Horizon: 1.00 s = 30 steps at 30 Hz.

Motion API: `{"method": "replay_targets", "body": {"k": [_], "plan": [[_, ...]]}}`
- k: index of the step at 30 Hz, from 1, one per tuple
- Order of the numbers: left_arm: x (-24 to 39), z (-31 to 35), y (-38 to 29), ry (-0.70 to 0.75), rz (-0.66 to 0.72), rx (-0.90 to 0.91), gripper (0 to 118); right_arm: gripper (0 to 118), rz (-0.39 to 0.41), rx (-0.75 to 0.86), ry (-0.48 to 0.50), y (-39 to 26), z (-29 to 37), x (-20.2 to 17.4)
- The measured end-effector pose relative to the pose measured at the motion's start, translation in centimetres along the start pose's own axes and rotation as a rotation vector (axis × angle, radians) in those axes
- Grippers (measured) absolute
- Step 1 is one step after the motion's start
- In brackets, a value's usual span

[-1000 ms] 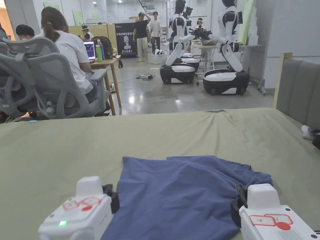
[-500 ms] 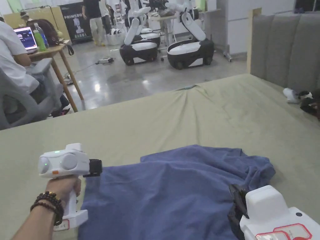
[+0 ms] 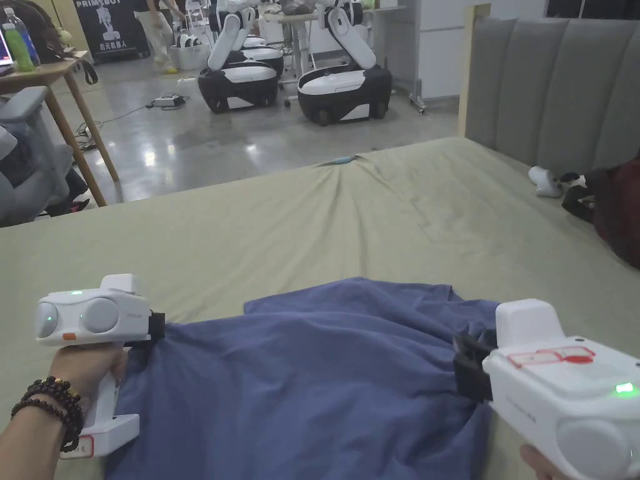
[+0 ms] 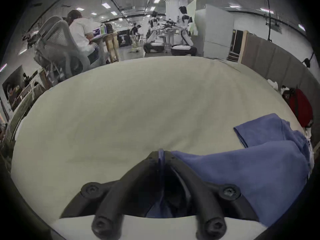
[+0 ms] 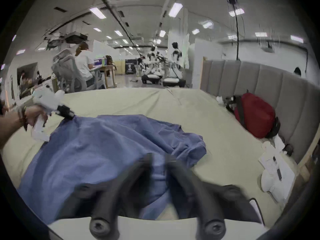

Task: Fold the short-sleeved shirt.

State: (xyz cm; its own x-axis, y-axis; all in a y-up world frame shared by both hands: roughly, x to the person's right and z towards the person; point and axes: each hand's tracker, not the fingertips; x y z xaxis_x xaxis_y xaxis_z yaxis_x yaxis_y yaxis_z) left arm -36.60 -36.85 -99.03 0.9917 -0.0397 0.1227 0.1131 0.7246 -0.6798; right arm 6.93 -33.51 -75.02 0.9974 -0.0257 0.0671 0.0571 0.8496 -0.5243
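A blue short-sleeved shirt lies rumpled on the olive-green bed sheet. My left gripper is at the shirt's left edge, held in a hand with a bead bracelet. In the left gripper view its jaws are shut, with a thin fold of the shirt pinched at the left gripper's tips. My right gripper is at the shirt's right side. In the right gripper view, which is blurred, bunched blue cloth sits between the right gripper's jaws. A loose sleeve lies crumpled beyond it.
A grey padded headboard runs along the right. A red backpack and white items lie against it. Beyond the bed's far edge are a shiny floor, wheeled robots, a wooden table and an office chair.
The head camera has tipped down and to the right. My left gripper came up to the shirt's left edge and closed on it. My right gripper moved up onto the right side.
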Motion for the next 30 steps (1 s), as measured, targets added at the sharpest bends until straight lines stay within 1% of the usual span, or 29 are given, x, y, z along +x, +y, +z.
{"method": "replay_targets", "body": {"k": [1, 2, 3, 4, 5, 7, 8, 10, 11, 12, 14, 15, 17, 19, 21, 22, 23, 25, 26, 30], "plan": [[-0.2, 0.0, 0.1, 0.001, 0.001, 0.005, 3, 81, -0.024, -0.014, -0.001, 0.6, -0.9, 1.1], [-0.4, 0.1, 0.2, -0.001, 0.005, 0.006, 3, 115, -0.042, -0.040, 0.000, 1.2, -1.9, 2.1], [-0.6, 0.3, 0.1, -0.003, 0.016, 0.008, 3, 115, -0.038, -0.060, -0.005, 1.6, -2.6, 2.9], [-0.8, 0.5, 0.1, -0.002, 0.026, 0.007, 3, 105, -0.030, -0.094, 0.016, 2.3, -3.8, 3.8], [-1.0, 0.3, 0.2, -0.003, 0.028, 0.008, 3, 98, -0.020, -0.136, 0.004, 2.7, -5.0, 4.4], [-1.2, 0.7, 0.3, -0.008, 0.035, 0.012, 3, 93, -0.028, -0.226, -0.024, 3.1, -7.7, 5.2], [-1.2, 0.9, 0.3, -0.005, 0.039, 0.010, 3, 89, -0.024, -0.280, -0.023, 3.0, -9.0, 5.5], [-1.1, 1.1, 0.4, -0.007, 0.035, 0.027, 3, 67, -0.046, -0.395, 0.048, 2.5, -11.3, 5.3], [-1.1, 1.4, 0.5, -0.007, 0.035, 0.031, 3, 56, -0.066, -0.406, 0.134, 2.2, -12.0, 4.9], [-1.1, 1.7, 0.5, -0.006, 0.035, 0.029, 3, 44, -0.055, -0.384, 0.165, 1.8, -12.3, 4.4], [-1.2, 2.6, 0.6, -0.006, 0.048, 0.040, 3, 25, 0.056, -0.346, 0.092, 1.6, -12.1, 3.1], [-1.3, 3.4, 0.7, -0.009, 0.056, 0.048, 3, 22, 0.047, -0.349, 0.101, 1.9, -11.6, 2.7], [-1.7, 5.9, 1.2, -0.012, 0.075, 0.082, 3, 21, 0.023, -0.334, 0.098, 2.7, -10.5, 2.5], [-2.3, 9.2, 2.2, -0.020, 0.088, 0.129, 3, 21, -0.001, -0.221, 0.130, 4.4, -8.5, 2.5], [-3.2, 13.2, 3.5, -0.023, 0.098, 0.185, 3, 21, -0.029, -0.150, 0.150, 7.1, -6.3, 2.2], [-3.6, 15.4, 4.3, -0.025, 0.105, 0.213, 3, 21, -0.023, -0.110, 0.154, 8.8, -5.0, 1.8], [-4.0, 17.8, 5.2, -0.009, 0.113, 0.245, 3, 21, 0.006, -0.075, 0.174, 10.7, -3.8, 1.4], [-4.9, 22.9, 6.9, 0.050, 0.068, 0.328, 3, 21, 0.076, -0.007, 0.220, 14.8, -1.4, 0.2], [-5.4, 25.2, 7.9, 0.073, 0.071, 0.369, 3, 21, 0.089, 0.037, 0.240, 16.8, -0.2, -0.4], [-8.7, 34.4, 12.3, 0.143, 0.151, 0.533, 3, 21, 0.153, 0.177, 0.229, 27.0, 4.0, -2.6]]}}
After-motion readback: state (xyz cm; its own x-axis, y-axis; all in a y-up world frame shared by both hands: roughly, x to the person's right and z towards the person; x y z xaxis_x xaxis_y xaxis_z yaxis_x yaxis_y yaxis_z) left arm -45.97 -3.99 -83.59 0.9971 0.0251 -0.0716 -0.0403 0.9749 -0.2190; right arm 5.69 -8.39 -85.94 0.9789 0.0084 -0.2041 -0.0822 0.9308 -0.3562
